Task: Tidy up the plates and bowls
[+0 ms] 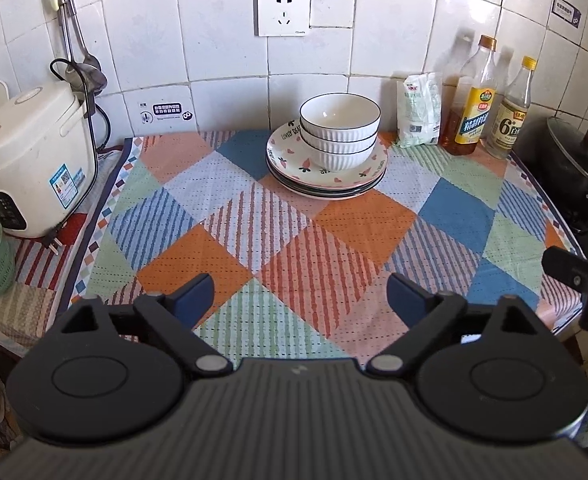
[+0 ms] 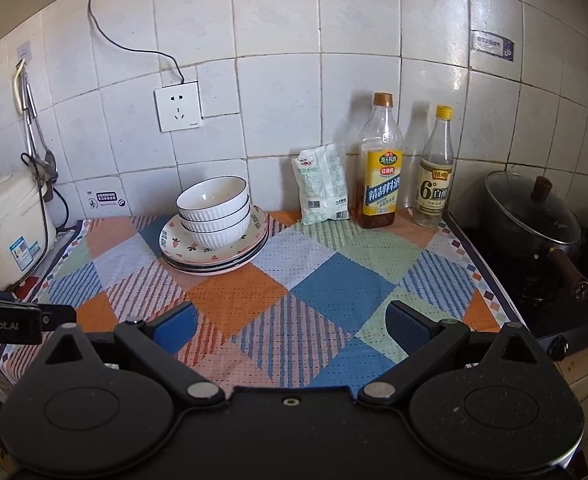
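Patchwork tablecloth [image 1: 253, 216] far side: bowls [image 1: 340, 132] nested on stacked plates [image 1: 326, 178], looks done, my left gripper [image 1: 300, 298] and right gripper [image 2: 291, 326] both spread, empty.

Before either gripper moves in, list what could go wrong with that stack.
1. The three nested bowls sit toward the back of the plates; lifting the plates could tip them.
2. Two glass bottles and a packet stand just right of the stack; a wide swing by the right gripper might knock them.
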